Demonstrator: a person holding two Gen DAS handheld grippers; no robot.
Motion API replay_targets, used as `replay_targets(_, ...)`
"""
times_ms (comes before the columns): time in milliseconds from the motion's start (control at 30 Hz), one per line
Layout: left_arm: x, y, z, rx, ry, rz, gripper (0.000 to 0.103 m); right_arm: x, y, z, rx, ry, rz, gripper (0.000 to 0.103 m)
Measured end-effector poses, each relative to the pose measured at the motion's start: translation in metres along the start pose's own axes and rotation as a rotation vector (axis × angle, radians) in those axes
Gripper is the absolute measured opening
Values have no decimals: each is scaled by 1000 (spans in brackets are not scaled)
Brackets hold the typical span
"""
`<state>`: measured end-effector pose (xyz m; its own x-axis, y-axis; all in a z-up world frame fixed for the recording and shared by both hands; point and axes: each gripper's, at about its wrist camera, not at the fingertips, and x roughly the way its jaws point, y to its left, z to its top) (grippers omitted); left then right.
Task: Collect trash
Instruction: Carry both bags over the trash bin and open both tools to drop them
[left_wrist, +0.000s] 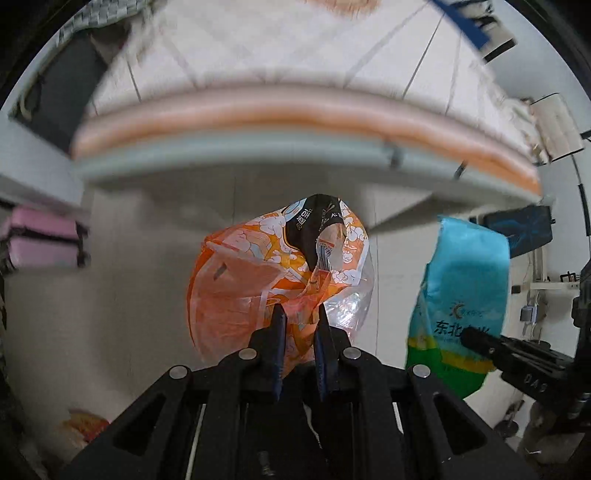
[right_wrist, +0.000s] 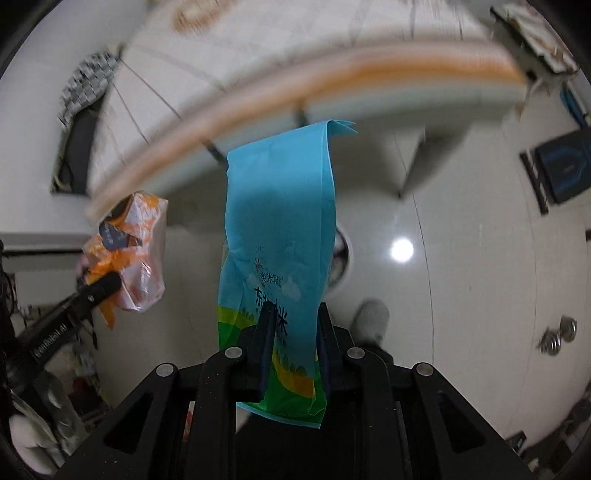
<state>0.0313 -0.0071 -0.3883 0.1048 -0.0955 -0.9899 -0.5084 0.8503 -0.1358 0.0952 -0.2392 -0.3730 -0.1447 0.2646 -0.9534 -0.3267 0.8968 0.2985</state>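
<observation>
My left gripper (left_wrist: 300, 317) is shut on an orange snack bag (left_wrist: 258, 280), held in the air in front of the bed. It also shows in the right wrist view (right_wrist: 133, 254), pinched by the left gripper (right_wrist: 107, 286). My right gripper (right_wrist: 293, 314) is shut on a blue and green rice bag (right_wrist: 280, 229), which stands upright out of the jaws. The same blue bag (left_wrist: 465, 295) appears at the right of the left wrist view, held by the right gripper (left_wrist: 469, 338). Both bags hang clear of the floor.
A bed with an orange and pale mattress edge (left_wrist: 295, 118) spans the background. Glossy white floor tiles (right_wrist: 461, 295) lie below. A pink case (left_wrist: 40, 240) stands at left, a dark blue box (right_wrist: 561, 166) at right, another wrapper (left_wrist: 85, 424) on the floor at lower left.
</observation>
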Motion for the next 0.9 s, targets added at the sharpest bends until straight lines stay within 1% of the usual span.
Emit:
replay_targets(67,45,1,-4,-37,57,-9,11,34,-18,-7,10,50,3,22)
replay_targets(100,62,4,-5,-53,76,-11,11,56,-28,-9,15,73,5,22)
replay_targets(233,152,21,3,-126,145,-17,12,135,-59,-5,30,115,-4,22)
replay_targets(300,195,32,8,-153,175,-24,13,183,-74,2,51,132,-5,22)
replay_targets(333,213,36,11,-161,184,-28,13,200,-78,4,52,139,-12,22)
replay_targets(367,233,40,13,-165,194,-39,16,226,-86,7,62,146,-11,22)
replay_targets(433,263,47,21,-166,202,-44,16,269,-94,12,60,169,-3,22)
replay_targets(467,282,50,25,-161,209,-51,16,281,-94,17,60,172,-6,22)
replay_targets(500,292,49,19,-156,214,-51,17,301,-97,19,52,177,-8,22)
replay_targets(533,306,51,22,-148,222,-56,17,318,-98,22,43,184,-11,22)
replay_targets(600,329,54,26,-134,226,-59,33,352,-101,25,24,193,-12,22)
replay_targets(633,336,52,24,-127,228,-61,54,366,-101,28,13,195,-16,23)
replay_targets(667,343,53,25,-124,226,-63,73,380,-101,30,-2,195,-25,27)
replay_targets(700,349,55,23,-124,226,-64,80,393,-98,33,-14,200,-22,29)
replay_targets(733,352,56,22,-123,227,-63,82,403,-98,34,-20,206,-15,30)
replay_targets(767,354,57,22,-123,228,-63,82,412,-97,36,-25,211,-6,37)
replay_targets(800,353,60,22,-122,230,-58,86,419,-99,36,-25,211,4,46)
replay_targets(833,351,61,21,-121,228,-48,96,422,-101,36,-27,209,13,53)
replay_targets(900,342,62,18,-115,213,-29,98,423,-96,33,-31,188,12,82)
